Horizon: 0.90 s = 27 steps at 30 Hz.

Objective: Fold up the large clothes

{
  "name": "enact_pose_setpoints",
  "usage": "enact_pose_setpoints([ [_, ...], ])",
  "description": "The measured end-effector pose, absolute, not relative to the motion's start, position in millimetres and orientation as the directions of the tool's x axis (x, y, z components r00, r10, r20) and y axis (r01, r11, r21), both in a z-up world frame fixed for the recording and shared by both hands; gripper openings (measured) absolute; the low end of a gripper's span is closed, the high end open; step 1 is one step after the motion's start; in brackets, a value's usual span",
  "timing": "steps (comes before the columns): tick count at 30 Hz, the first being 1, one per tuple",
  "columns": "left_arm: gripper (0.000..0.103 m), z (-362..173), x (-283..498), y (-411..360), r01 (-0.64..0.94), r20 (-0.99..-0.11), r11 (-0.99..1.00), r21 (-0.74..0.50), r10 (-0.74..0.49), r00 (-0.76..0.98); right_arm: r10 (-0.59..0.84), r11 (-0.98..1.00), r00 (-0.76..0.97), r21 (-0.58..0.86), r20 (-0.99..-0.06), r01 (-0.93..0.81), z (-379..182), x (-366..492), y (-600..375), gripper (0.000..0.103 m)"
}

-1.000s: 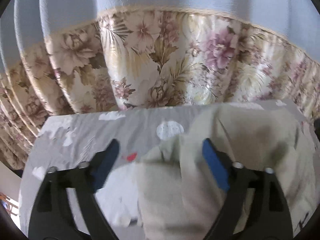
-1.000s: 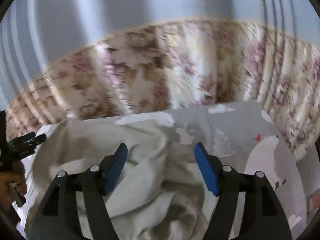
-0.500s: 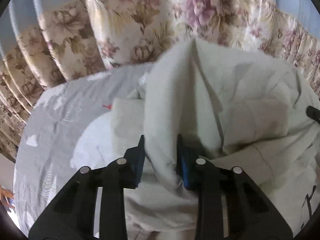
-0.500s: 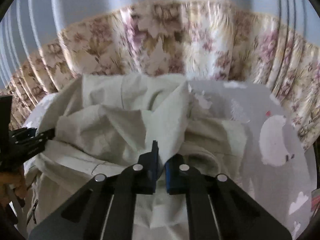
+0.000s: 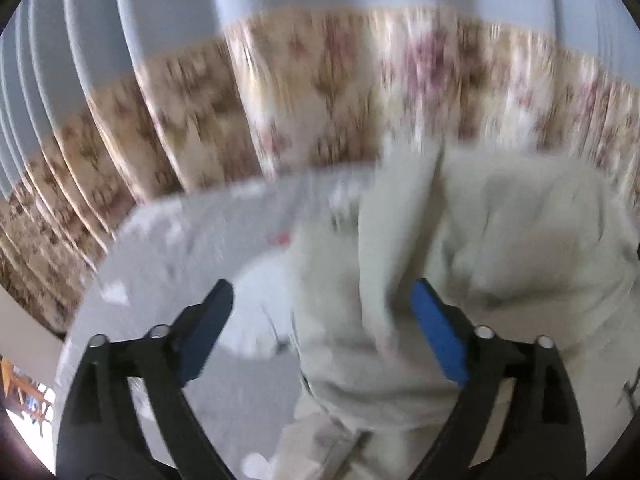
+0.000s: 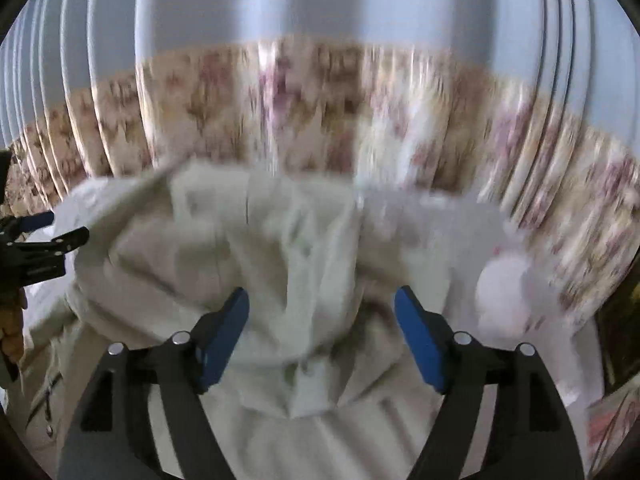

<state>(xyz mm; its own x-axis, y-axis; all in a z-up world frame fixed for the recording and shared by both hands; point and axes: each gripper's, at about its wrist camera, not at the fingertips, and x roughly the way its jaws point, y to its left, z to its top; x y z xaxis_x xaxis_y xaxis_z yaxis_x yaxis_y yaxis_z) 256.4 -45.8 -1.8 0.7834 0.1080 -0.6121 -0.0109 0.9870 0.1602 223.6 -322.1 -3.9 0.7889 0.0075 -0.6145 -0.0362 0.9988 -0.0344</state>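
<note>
A large cream garment [image 5: 480, 264] lies bunched on the grey printed bed sheet [image 5: 192, 248]. My left gripper [image 5: 320, 328] is open, its blue pads spread wide, with a raised fold of the garment between them and nothing gripped. In the right wrist view the same garment [image 6: 256, 248] fills the middle. My right gripper [image 6: 322, 332] is open over a raised fold, holding nothing. The left gripper [image 6: 44, 240] shows at the left edge of that view. Both views are motion-blurred.
A floral curtain with a pale blue upper part [image 5: 360, 100] hangs close behind the bed's far edge. The sheet runs bare to the left of the garment in the left wrist view, and to the right [image 6: 512, 280] in the right wrist view.
Half a second ago both grippers were shut on folds of the garment. Both have opened wide and let the cloth go. The views have tilted upward, showing more curtain.
</note>
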Motion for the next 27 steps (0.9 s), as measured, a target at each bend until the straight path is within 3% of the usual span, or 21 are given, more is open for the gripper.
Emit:
enact_pose_setpoints([
  [3,0.097,22,279,-57,-0.018,-0.582,0.988,0.156,0.107,0.806,0.033,0.999,0.803,0.017,-0.595,-0.029,20,247,-319,0.076],
  [9,0.097,28,340,-89,0.007,-0.638,0.998,0.055,0.03,0.769,0.049,0.997,0.776,0.082,-0.628,0.003,16,324,-300,0.076],
  [13,0.097,9,374,-106,0.02,-0.642,0.998,0.055,0.02,0.767,0.049,0.997,0.747,0.075,-0.663,0.001,-8,359,-286,0.076],
  [16,0.097,-24,399,-105,-0.002,-0.696,0.998,0.064,0.046,0.717,0.032,0.998,0.705,0.064,-0.708,0.019,-37,383,-286,0.076],
  [21,0.1,-70,420,-93,-0.002,-0.762,0.997,0.076,0.059,0.644,-0.019,1.0,0.602,-0.013,-0.798,0.014,-90,406,-290,0.094],
  [23,0.1,-77,424,-91,0.004,-0.776,0.999,0.049,0.036,0.629,0.005,0.999,0.569,0.024,-0.823,0.026,-107,412,-299,0.101],
  [27,0.1,-82,428,-88,-0.002,-0.792,1.0,0.027,0.023,0.61,0.022,0.997,0.559,0.061,-0.829,0.051,-114,418,-302,0.102],
])
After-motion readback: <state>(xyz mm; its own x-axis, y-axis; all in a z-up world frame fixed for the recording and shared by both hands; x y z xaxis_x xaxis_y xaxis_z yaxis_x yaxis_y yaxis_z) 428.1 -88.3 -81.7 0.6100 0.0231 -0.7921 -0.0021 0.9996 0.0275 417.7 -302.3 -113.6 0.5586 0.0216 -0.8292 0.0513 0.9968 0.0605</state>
